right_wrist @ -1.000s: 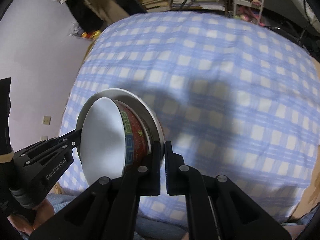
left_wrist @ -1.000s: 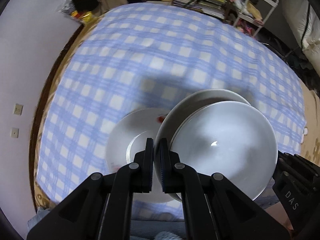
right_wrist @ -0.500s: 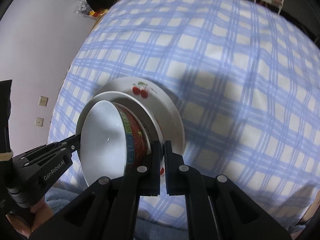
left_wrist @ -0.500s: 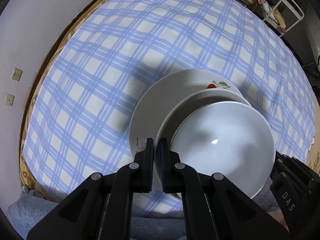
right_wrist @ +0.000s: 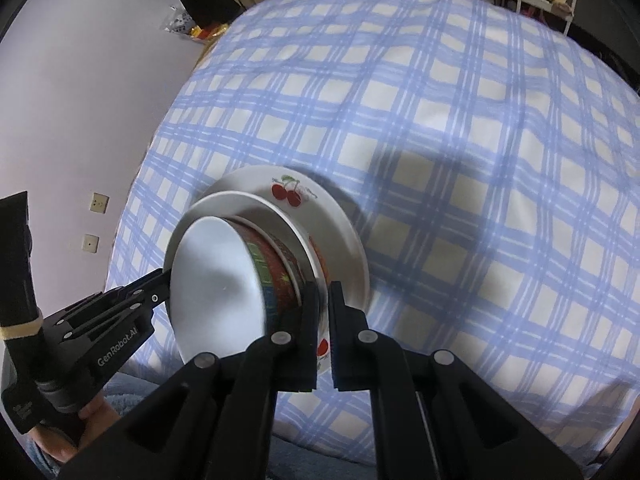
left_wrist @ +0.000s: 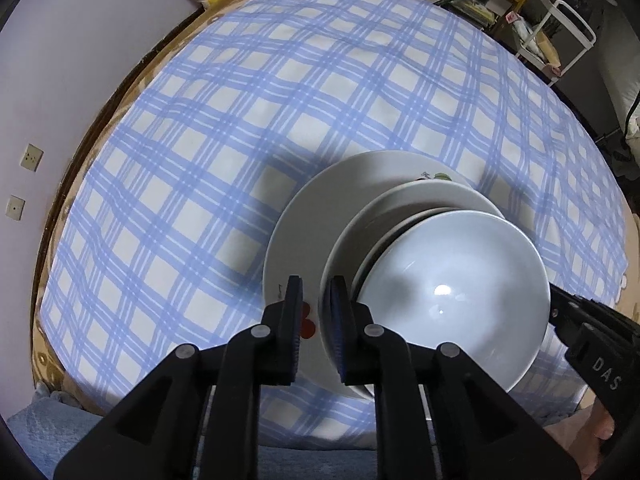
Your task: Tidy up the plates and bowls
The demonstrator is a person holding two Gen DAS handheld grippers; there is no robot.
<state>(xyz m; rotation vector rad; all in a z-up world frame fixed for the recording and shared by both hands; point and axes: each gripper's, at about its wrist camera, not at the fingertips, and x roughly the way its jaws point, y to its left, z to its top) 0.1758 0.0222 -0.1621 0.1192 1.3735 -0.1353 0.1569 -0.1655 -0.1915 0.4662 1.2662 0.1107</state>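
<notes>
- The left gripper (left_wrist: 315, 312) points steeply down at the stack of dishes; its jaws are opening, with a narrow gap between the pads.
- The rim of the small white plate (left_wrist: 400, 208) stands in that gap, close against the right-hand pad; the left-hand pad looks clear of it, though contact cannot be settled from this angle.
- The right gripper (right_wrist: 323, 316) has its fingers drawn nearly together, pinched on the near rim of the same small plate, on the opposite side of the stack.
- The white bowl (left_wrist: 452, 292) sits on the small plate. In the right wrist view its outside wall (right_wrist: 276, 276) shows a red band with green and blue panels and a small yellow mark.
- The small plate lies on the large cherry plate (right_wrist: 340, 236), which rests flat on the blue-checked tablecloth (left_wrist: 248, 128). The whole stack is at the near edge of the table, close to the person.
- Red cherries with green leaves are painted on the far rim of the large plate, with small lettering beside them too fine to read; another pair of cherries shows at its near rim, between the left gripper's fingers (left_wrist: 294, 320).
- The left gripper's body, seen from the right wrist, bears the white lettering "GenRobot.AI" (right_wrist: 118, 350).
- The right gripper's body, seen from the left wrist, shows the letters "DAS" (left_wrist: 606, 372); the rest is out of frame.
- A hand (right_wrist: 92, 412) grips the left gripper's handle at the lower left.
</notes>
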